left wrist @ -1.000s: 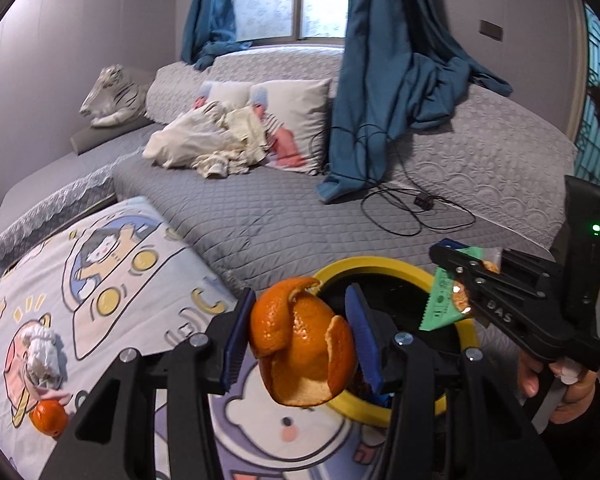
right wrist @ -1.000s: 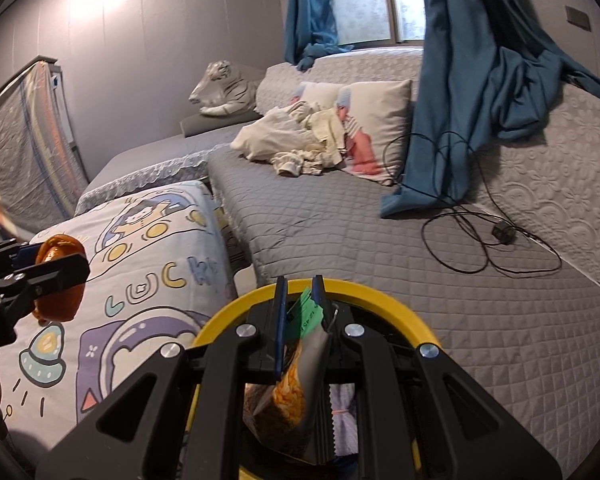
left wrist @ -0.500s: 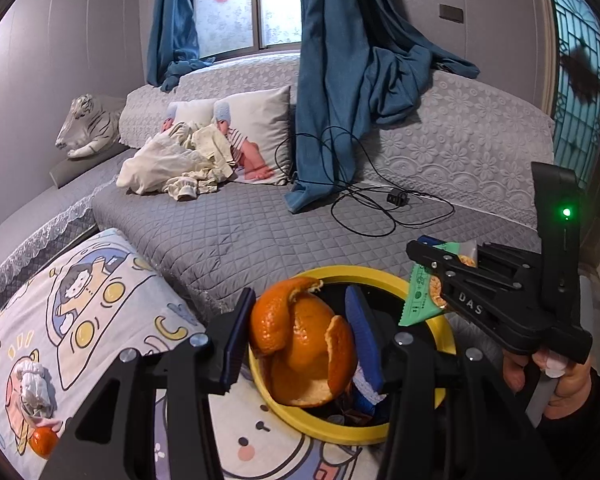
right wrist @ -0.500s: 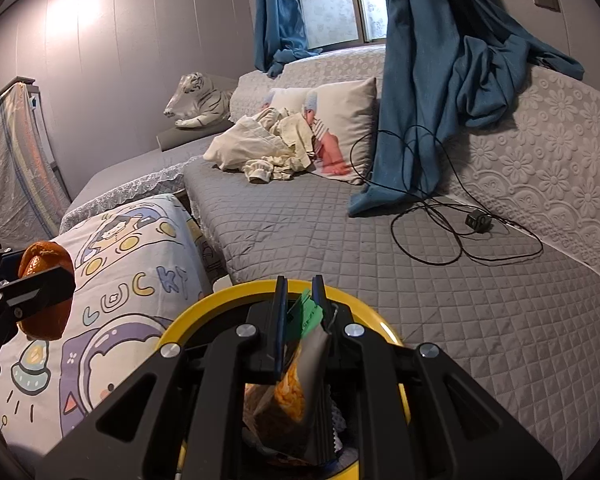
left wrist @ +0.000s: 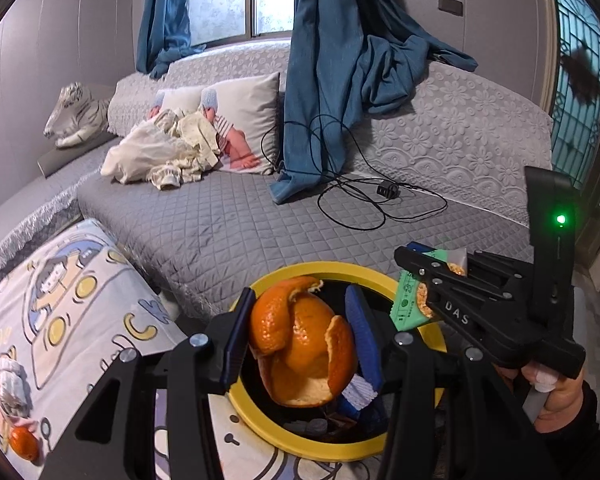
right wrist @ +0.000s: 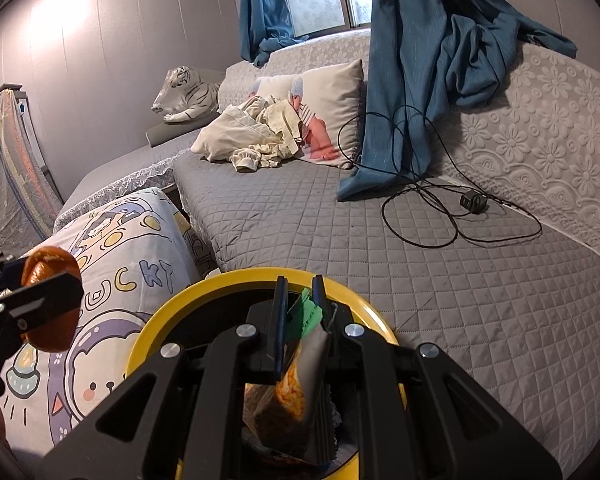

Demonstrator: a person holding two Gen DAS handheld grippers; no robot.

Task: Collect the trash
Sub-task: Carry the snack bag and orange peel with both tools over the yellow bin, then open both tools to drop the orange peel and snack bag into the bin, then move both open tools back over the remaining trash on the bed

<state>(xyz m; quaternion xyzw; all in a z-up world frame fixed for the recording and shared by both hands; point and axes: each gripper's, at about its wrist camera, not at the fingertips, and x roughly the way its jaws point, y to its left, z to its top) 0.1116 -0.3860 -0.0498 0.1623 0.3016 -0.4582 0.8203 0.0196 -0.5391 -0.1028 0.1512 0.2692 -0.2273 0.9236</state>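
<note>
My left gripper (left wrist: 300, 332) is shut on a curled orange peel (left wrist: 304, 344), which hangs above the yellow-rimmed trash bin (left wrist: 328, 454). Trash lies at the bottom of the black inside of the bin. My right gripper (right wrist: 300, 312) is shut on a green and orange snack wrapper (right wrist: 296, 384), held over the same bin (right wrist: 172, 312). In the left wrist view the right gripper (left wrist: 416, 280) comes in from the right with the wrapper (left wrist: 410, 304) pinched at its tips. The left gripper's fingers (right wrist: 40, 292) with the peel (right wrist: 50, 264) show at the left edge of the right wrist view.
The bin stands between a grey quilted sofa (left wrist: 236, 224) and a cartoon-print cover (left wrist: 60, 320). On that cover lie a crumpled tissue (left wrist: 12, 384) and a small orange (left wrist: 24, 442). A black cable with a charger (left wrist: 388, 190), clothes (left wrist: 160, 156), a pillow and blue curtains lie on the sofa.
Both grippers have moved toward the bin, which now looks larger and more centred under them. The peel and the wrapper stay gripped.
</note>
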